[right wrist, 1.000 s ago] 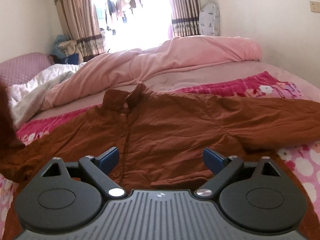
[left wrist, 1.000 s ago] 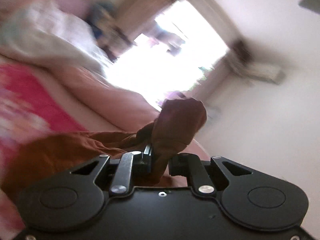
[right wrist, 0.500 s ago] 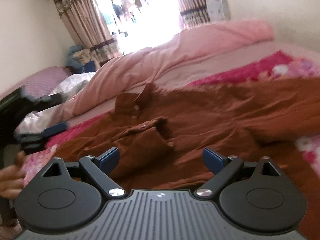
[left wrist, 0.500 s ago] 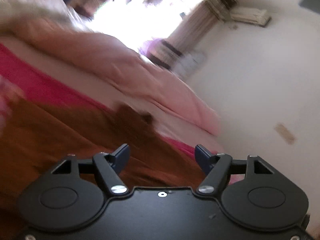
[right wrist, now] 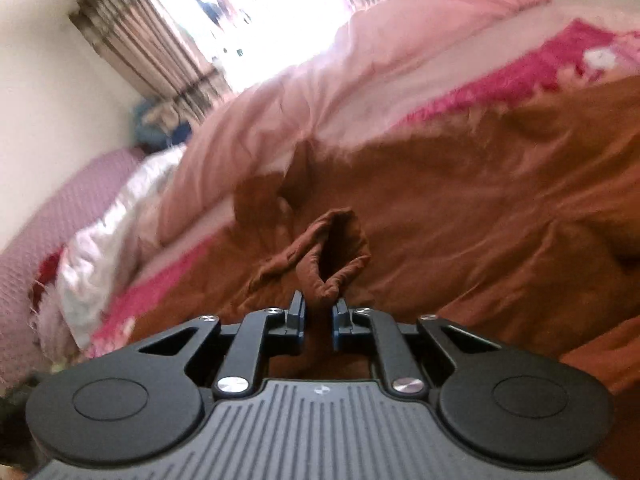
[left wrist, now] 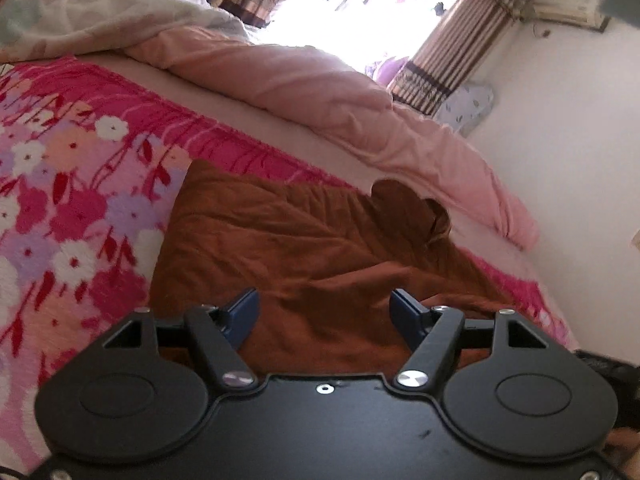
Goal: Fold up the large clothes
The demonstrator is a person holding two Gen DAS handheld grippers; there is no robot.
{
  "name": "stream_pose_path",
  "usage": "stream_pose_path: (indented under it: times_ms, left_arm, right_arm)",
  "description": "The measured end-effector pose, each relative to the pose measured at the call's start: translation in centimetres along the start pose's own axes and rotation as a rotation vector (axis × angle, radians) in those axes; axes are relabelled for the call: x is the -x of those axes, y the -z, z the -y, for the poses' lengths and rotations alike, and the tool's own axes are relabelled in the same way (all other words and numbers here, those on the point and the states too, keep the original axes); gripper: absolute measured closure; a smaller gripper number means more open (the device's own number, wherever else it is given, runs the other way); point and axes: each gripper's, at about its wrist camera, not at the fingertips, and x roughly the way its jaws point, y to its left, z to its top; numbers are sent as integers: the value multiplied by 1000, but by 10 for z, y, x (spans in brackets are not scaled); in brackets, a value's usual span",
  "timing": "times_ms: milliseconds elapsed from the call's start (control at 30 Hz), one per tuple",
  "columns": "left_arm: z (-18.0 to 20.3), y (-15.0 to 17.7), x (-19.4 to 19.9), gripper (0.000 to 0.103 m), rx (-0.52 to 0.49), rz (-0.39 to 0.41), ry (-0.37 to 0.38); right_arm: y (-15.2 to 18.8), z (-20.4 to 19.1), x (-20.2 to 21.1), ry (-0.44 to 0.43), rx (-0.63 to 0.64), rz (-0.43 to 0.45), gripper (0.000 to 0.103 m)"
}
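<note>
The brown shirt (right wrist: 460, 216) lies rumpled on the floral blanket (left wrist: 72, 184). The right gripper (right wrist: 319, 312) is closing, pinching its cuff (right wrist: 332, 252). The left gripper (left wrist: 324, 310) gapes over the shirt, empty.

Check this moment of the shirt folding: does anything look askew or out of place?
Nothing damaged or spilled. The brown shirt lies rumpled on the bed, and its cuff is bunched into an open loop between the closing jaws of the right gripper. The left gripper is open over the cloth, holding nothing.

Shirt (right wrist: 460, 208) (right side) beyond frame
</note>
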Motion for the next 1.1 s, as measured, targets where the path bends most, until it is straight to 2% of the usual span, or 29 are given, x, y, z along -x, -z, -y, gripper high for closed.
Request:
stream_pose_path:
  times_ms: [100,167,233,300,333,367,400,533,600,700,900,967,1100]
  left_arm:
    - [-14,6,-15,31,11,-48,-19]
    - [-17,11,-24,30,-3,-66,-34]
    - [-17,15,-29,30,-32,-69,-43]
    - [-13,15,-27,30,-55,-71,-54]
    - [-10,13,-25,30,-64,-72,-61]
    - [-8,12,-21,30,-71,-71,-63]
    - [-4,10,-16,30,-87,-64,-65]
    - [13,7,3,30,-149,-39,-117]
    - [20,8,6,30,-179,-25,-122]
    - [25,13,0,30,-209,-39,-136]
    - [18,27,-28,30,-207,-112,-173]
    - [18,30,-31,30,-215,-111,-179]
    - [27,28,-24,30,-239,-102,-193]
  right_arm:
    - [6,10,6,60,4,10,90]
    - [13,21,-4,110,3,-24,90]
    - [22,38,-15,105,-46,-72,88]
    - [27,41,-15,95,-47,-65,86]
    - [26,38,-11,98,-37,-60,80]
    - [24,32,-5,107,-20,-45,69]
    - [21,25,3,119,-2,-25,66]
    - [13,-14,31,154,159,116,66]
    - [9,-29,33,127,224,144,65]
    - [10,-41,19,89,270,105,64]
    - [24,-22,-24,155,235,-24,64]
    - [27,-13,-31,157,211,-41,69]
    - [21,-4,-8,106,149,-26,68]
